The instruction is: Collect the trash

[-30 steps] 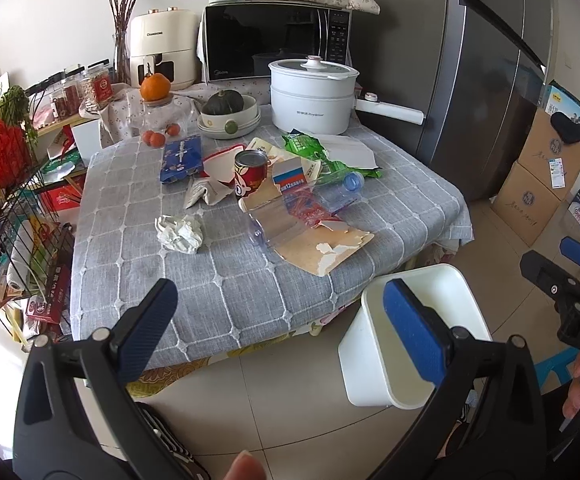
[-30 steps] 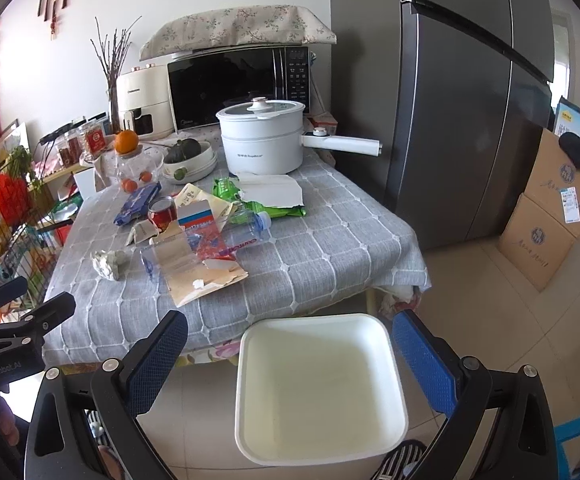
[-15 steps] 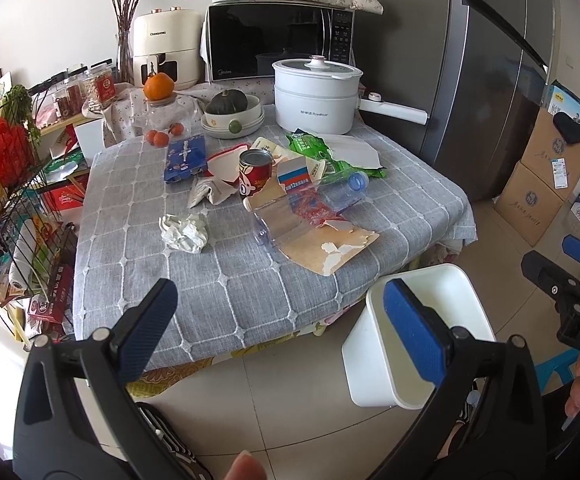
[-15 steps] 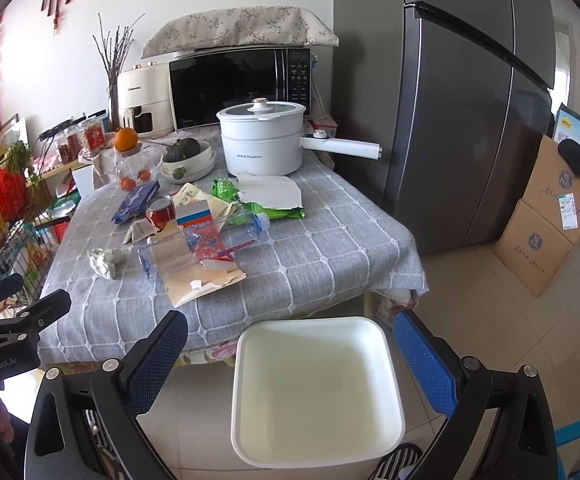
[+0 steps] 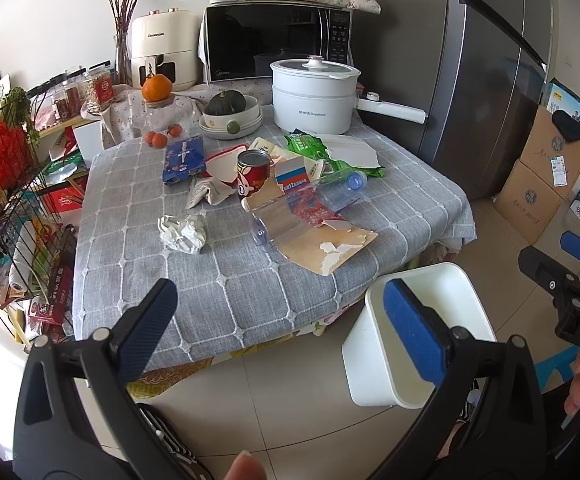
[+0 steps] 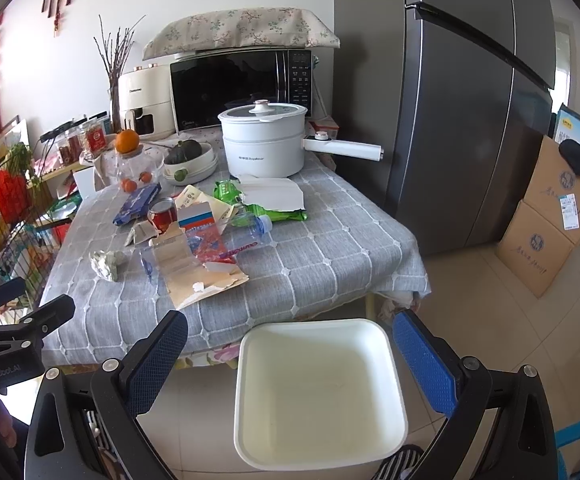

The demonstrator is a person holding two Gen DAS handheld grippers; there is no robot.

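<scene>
A: Largest first. Table (image 5: 250, 292), grey checked cloth, stands in front of the fridge (image 6: 462, 100). Microwave (image 5: 274, 40) and white cooking pot (image 5: 314, 96) sit at its far end.

B: Bin?

A: White bin (image 6: 318, 392) on the floor tiles, just off the table's near edge. Looks bare inside in the right wrist view.

B: Trash location?

A: All on the tabletop, clustered mid-table. Torn brown card (image 5: 326, 246) nearest the edge, clear plastic bottle (image 5: 310, 208) lying across it, green wrapper (image 5: 310, 148) behind, near the pot. Red can (image 5: 253, 174) upright beside a blue packet (image 5: 184, 158). Crumpled paper ball (image 5: 182, 232) apart, to the left.

B: Grippers?

A: Left gripper (image 5: 282, 320): jaws spread wide, holding nothing, hanging short of the table's near edge. Right gripper (image 6: 290, 360): jaws likewise wide and holding nothing, above the bin, fingers either side of it in view.
</scene>
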